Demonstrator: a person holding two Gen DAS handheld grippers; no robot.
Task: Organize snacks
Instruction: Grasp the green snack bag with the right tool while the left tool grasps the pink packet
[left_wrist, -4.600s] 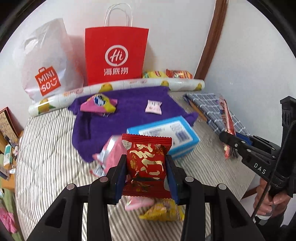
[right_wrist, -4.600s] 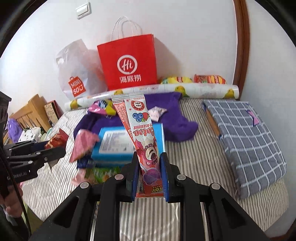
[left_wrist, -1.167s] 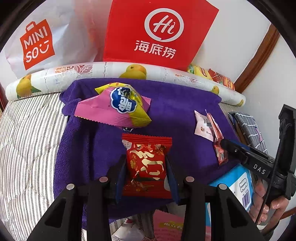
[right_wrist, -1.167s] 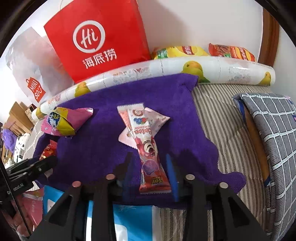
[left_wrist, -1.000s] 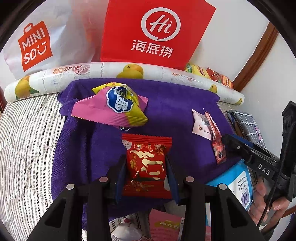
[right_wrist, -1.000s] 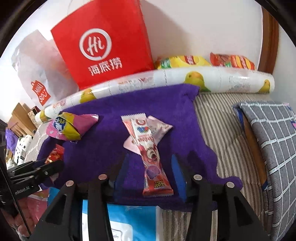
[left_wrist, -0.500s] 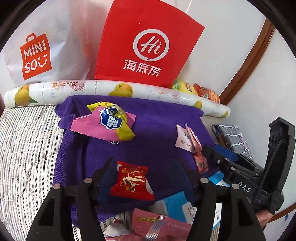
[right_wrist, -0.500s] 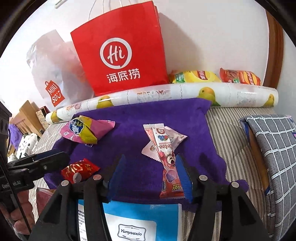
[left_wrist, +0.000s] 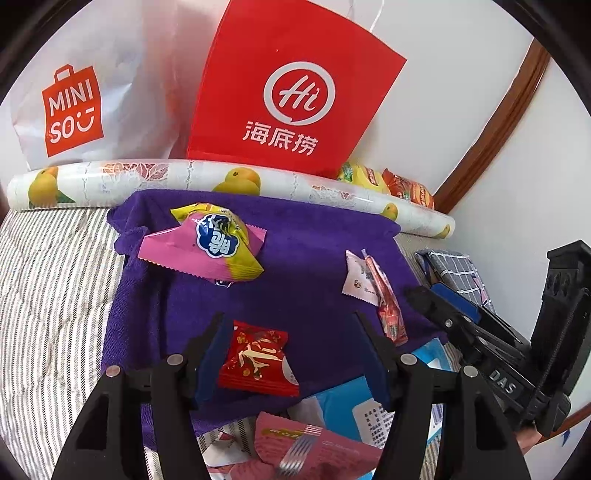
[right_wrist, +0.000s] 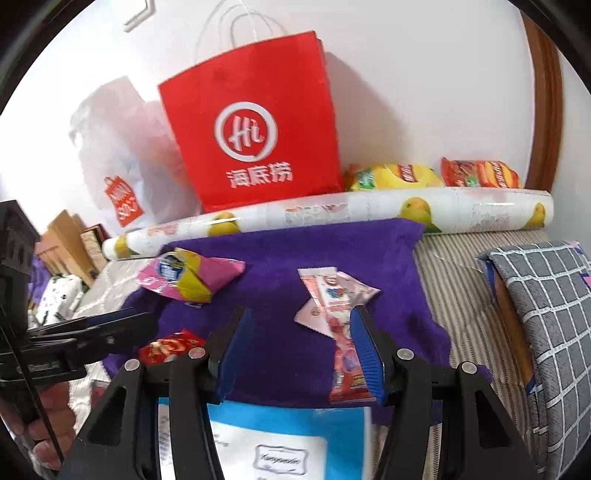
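Note:
A purple towel (left_wrist: 314, 258) lies on the striped bed and also shows in the right wrist view (right_wrist: 295, 254). On it lie a red snack packet (left_wrist: 256, 360), a pink-and-yellow chip bag (left_wrist: 207, 245), a small pale pink packet (left_wrist: 356, 278) and a long pink strawberry stick packet (right_wrist: 341, 332). My left gripper (left_wrist: 290, 347) is open and empty, its jaws standing either side of the red packet. My right gripper (right_wrist: 301, 343) is open and empty, just in front of the stick packet, which lies by its right finger. The red packet also shows in the right wrist view (right_wrist: 170, 347).
A red paper bag (left_wrist: 291, 96) and a white Miniso bag (left_wrist: 74, 107) stand at the wall behind a fruit-print roll (left_wrist: 229, 181). A blue box (right_wrist: 280, 439) and pink packets (left_wrist: 306, 446) lie at the towel's near edge. A checked pillow (right_wrist: 546, 317) lies right.
Both grippers opened and let go: the red packet and the stick packet now lie on the towel. Both grippers have drawn back and up a little.

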